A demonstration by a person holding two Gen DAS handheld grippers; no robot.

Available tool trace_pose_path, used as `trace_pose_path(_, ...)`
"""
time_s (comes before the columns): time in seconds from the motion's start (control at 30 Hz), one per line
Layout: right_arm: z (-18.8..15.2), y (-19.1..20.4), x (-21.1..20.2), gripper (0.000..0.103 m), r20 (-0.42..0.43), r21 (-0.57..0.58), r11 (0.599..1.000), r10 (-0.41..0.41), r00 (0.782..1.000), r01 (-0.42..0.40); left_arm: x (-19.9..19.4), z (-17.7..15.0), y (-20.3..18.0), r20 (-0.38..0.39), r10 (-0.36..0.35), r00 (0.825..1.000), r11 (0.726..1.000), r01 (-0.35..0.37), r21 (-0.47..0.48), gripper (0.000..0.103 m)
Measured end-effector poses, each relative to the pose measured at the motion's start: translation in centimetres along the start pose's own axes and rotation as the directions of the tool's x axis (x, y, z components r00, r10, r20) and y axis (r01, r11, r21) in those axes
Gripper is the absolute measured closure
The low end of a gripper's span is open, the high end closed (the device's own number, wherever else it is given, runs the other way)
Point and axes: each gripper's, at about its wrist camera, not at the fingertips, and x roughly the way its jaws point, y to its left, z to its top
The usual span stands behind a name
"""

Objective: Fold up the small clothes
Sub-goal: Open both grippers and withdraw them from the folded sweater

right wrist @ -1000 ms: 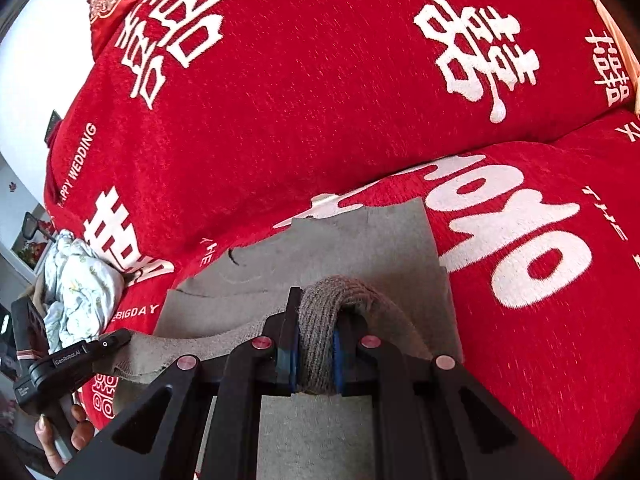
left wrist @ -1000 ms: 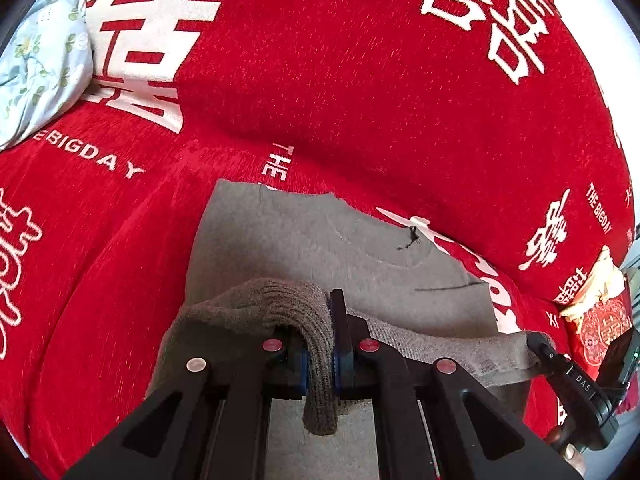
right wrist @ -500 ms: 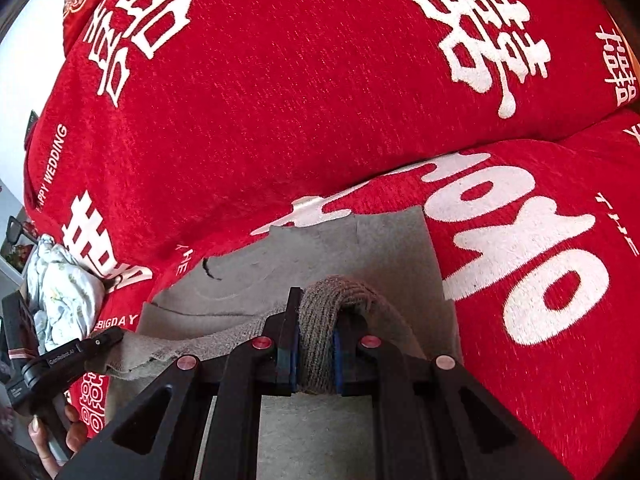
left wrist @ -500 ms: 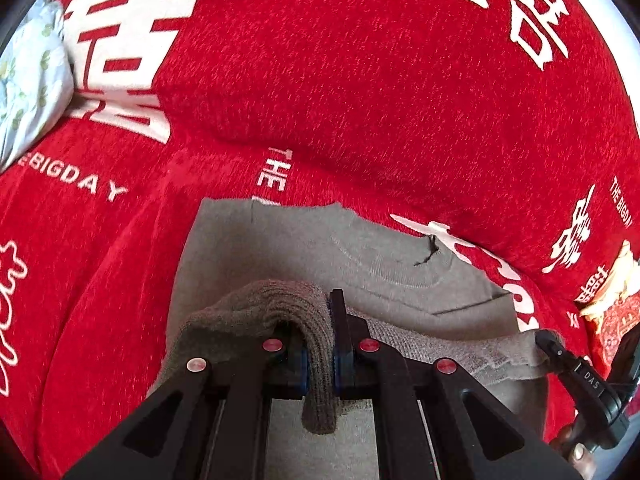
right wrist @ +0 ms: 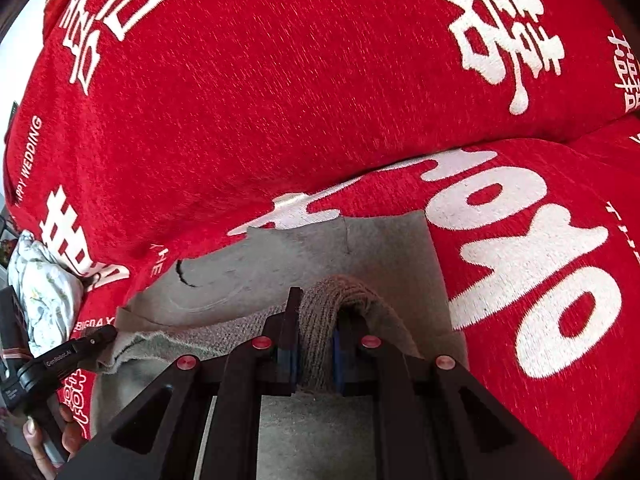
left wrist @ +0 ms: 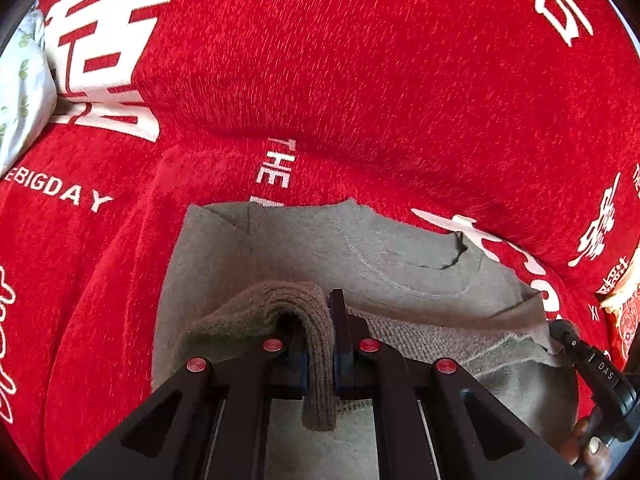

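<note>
Left wrist view: left gripper [left wrist: 320, 344] clenched on ribbed hem of grey sweater [left wrist: 360, 252], bottom centre of frame. Sweater lay flat on red cover [left wrist: 360, 60] with white lettering, neckline toward upper right. Right wrist view: right gripper [right wrist: 316, 344] likewise clamped on bunched hem, lower centre. Pale floral cloth [right wrist: 44, 300] at left edge, beside a hand [right wrist: 40, 440] gripping other tool
</note>
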Motion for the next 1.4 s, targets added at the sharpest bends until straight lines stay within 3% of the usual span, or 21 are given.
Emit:
trace_pose_path(0.33, 0.6, -0.6, 2.3, 0.085, -0.043, 0.024, 1.0, 0.005, 0.999, -0.004, 2.9, 0.4, 1.3, -0.084, -0.019, 0.996, 0.999, 0.015, -0.049, 0.093)
trace_pose_path(0.43, 1.1, -0.5, 2.1, 0.064, -0.019, 0.032, 0.999, 0.024, 1.0, -0.023, 3.2, 1.0, 1.0, -0.105, -0.016, 0.994, 0.998, 0.01, -0.059, 0.093)
trace_pose_path(0.5, 1.5, -0.4, 2.0, 0.043, -0.007, 0.034, 0.999, 0.019, 1.0, -0.019, 4.0, 1.7, 1.0, -0.15, -0.009, 0.989, 0.998, -0.001, -0.071, 0.093)
trace_pose_path(0.53, 1.5, -0.3, 1.7, 0.043, -0.001, 0.039, 0.999, 0.022, 1.0, -0.022, 4.3, 1.9, 1.2, -0.171, -0.018, 0.985, 0.996, 0.003, -0.086, 0.093)
trace_pose_path(0.63, 1.3, -0.1, 1.0, 0.043, 0.014, 0.016, 1.0, 0.023, 1.0, -0.023, 4.4, 2.6, 2.8, -0.221, -0.138, 0.965, 0.975, 0.093, -0.203, 0.089)
trace_pose_path(0.67, 1.2, 0.1, 0.9, 0.043, 0.014, 0.003, 1.0, 0.02, 1.0, -0.02, 4.2, 2.9, 3.7, -0.22, -0.204, 0.954, 0.953, 0.142, -0.267, 0.087)
trace_pose_path(0.7, 1.1, 0.3, 0.9, 0.043, 0.012, -0.01, 1.0, 0.016, 1.0, -0.016, 4.0, 3.1, 4.3, -0.212, -0.231, 0.949, 0.939, 0.161, -0.302, 0.081)
trace_pose_path(0.73, 1.0, 0.5, 0.8, 0.043, 0.009, -0.027, 1.0, 0.01, 1.0, -0.009, 3.7, 3.3, 4.8, -0.196, -0.249, 0.948, 0.928, 0.176, -0.328, 0.068)
trace_pose_path(0.8, 0.7, 0.9, 0.9, 0.043, 0.005, -0.057, 0.998, -0.001, 1.0, 0.002, 2.3, 3.8, 6.0, -0.107, -0.239, 0.965, 0.916, 0.188, -0.353, 0.044)
trace_pose_path(0.9, 0.3, 1.7, 1.2, 0.043, 0.003, -0.108, 0.994, -0.018, 1.0, 0.018, 0.3, 4.1, 7.0, 0.008, -0.24, 0.971, 0.906, 0.227, -0.356, 0.024)
trace_pose_path(0.93, 0.2, 2.0, 1.2, 0.043, 0.001, -0.128, 0.991, -0.027, 1.0, 0.026, -0.1, 4.1, 7.1, 0.014, -0.236, 0.972, 0.91, 0.226, -0.347, 0.022)
trace_pose_path(0.97, 0.1, 2.3, 1.3, 0.043, 0.001, -0.14, 0.99, -0.028, 1.0, 0.028, -0.4, 3.9, 6.6, 0.003, -0.219, 0.976, 0.931, 0.209, -0.3, 0.022)
trace_pose_path(1.07, -0.1, 3.8, 1.3, 0.043, 0.005, -0.217, 0.975, -0.037, 0.999, 0.037, -0.2, 3.1, 3.9, -0.047, -0.217, 0.975, 0.97, 0.211, -0.119, 0.022)
trace_pose_path(1.17, -0.6, 5.8, 2.0, 0.041, -0.032, -0.309, 0.951, -0.027, 0.999, 0.015, 1.1, 1.5, 0.0, -0.118, -0.223, 0.968, 0.973, 0.228, 0.032, 0.022)
trace_pose_path(1.23, -1.1, 6.8, 3.5, 0.035, -0.101, -0.355, 0.935, -0.038, 0.994, -0.001, 2.4, 0.9, -1.7, -0.127, -0.154, 0.98, 0.979, 0.168, 0.113, 0.022)
trace_pose_path(1.27, -1.2, 6.7, 4.0, 0.035, -0.12, -0.363, 0.932, -0.053, 0.991, 0.006, 3.3, 0.5, -2.5, -0.133, -0.086, 0.987, 0.983, 0.106, 0.15, 0.022)
trace_pose_path(1.33, -1.2, 6.1, 5.6, 0.036, -0.143, -0.36, 0.931, -0.118, 0.983, 0.059, 4.9, 0.4, -2.4, -0.143, -0.033, 0.989, 0.988, 0.054, 0.146, 0.022)
trace_pose_path(1.4, -0.9, 5.3, 6.2, 0.036, -0.137, -0.341, 0.937, -0.128, 0.982, 0.075, 5.2, 0.8, -1.7, -0.081, 0.001, 0.997, 0.988, 0.011, 0.153, 0.022)
